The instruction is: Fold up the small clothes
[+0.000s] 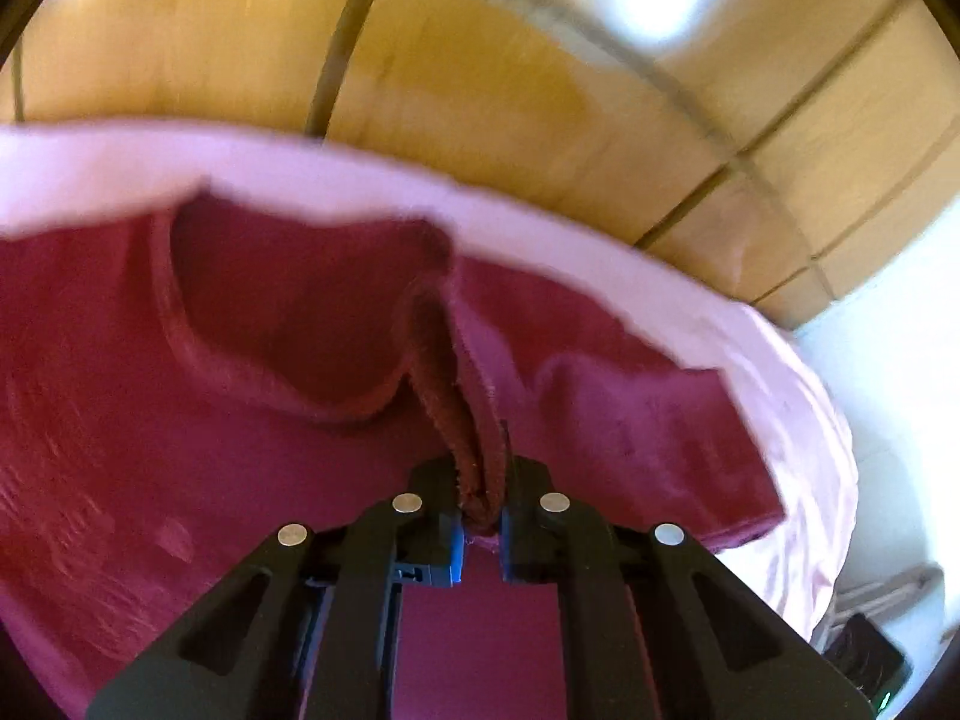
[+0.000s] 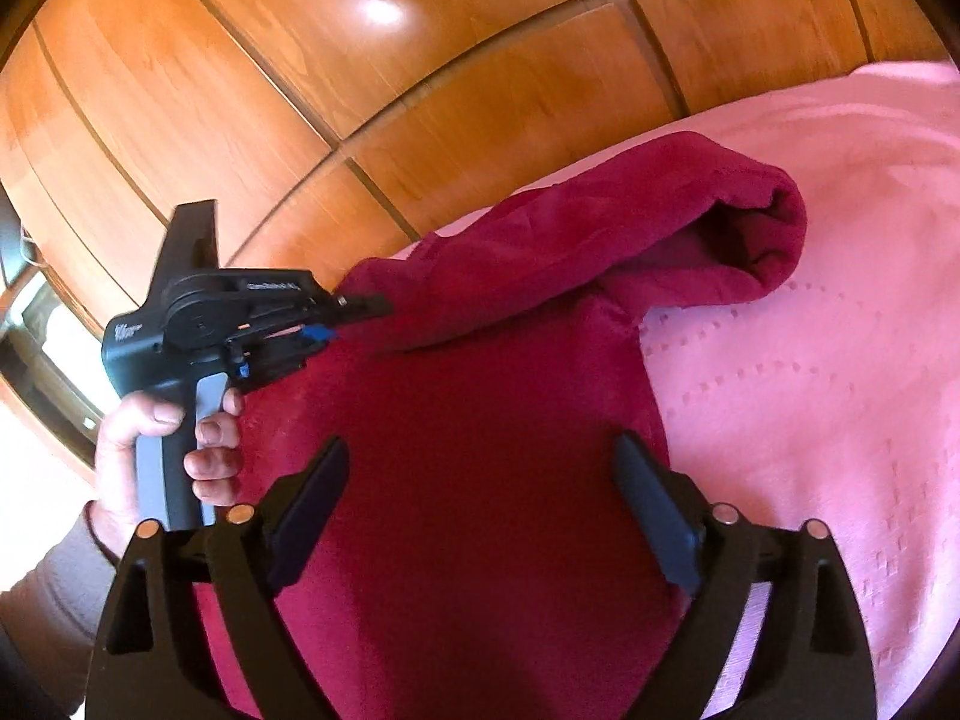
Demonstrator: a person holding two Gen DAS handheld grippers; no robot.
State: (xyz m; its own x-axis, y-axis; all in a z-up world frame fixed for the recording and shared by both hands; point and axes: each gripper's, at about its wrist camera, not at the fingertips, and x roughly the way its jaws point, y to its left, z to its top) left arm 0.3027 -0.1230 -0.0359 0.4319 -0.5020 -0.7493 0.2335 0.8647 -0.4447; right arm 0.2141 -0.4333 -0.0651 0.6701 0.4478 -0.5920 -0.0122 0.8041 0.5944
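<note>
Garment: dark red shirt point(image 1: 252, 420), spread on the pink bedspread point(image 1: 360, 180) of a bed; wooden wardrobe panels point(image 2: 372, 78) behind.
Left gripper point(image 1: 480, 516): closed tight on a pinch of the ribbed collar point(image 1: 444, 372) beside the neck opening; fabric drawn up into a raised ridge.
Right gripper point(image 2: 480, 516): wide apart, nothing between the fingers; hovering over the shirt body, contact with cloth not discernible.
Sleeve point(image 2: 690, 228): lifted and curling over, cuff open toward the bedspread.
Left hand point(image 2: 168, 450): wrapped round the left gripper's handle, seen from the right wrist view.
Step in hand: probably carrying the shoulder side across for a first fold.
Next move: likely lay the held edge flat over the body; right gripper free to pin or smooth; sleeve needs tucking so no bunching remains.
</note>
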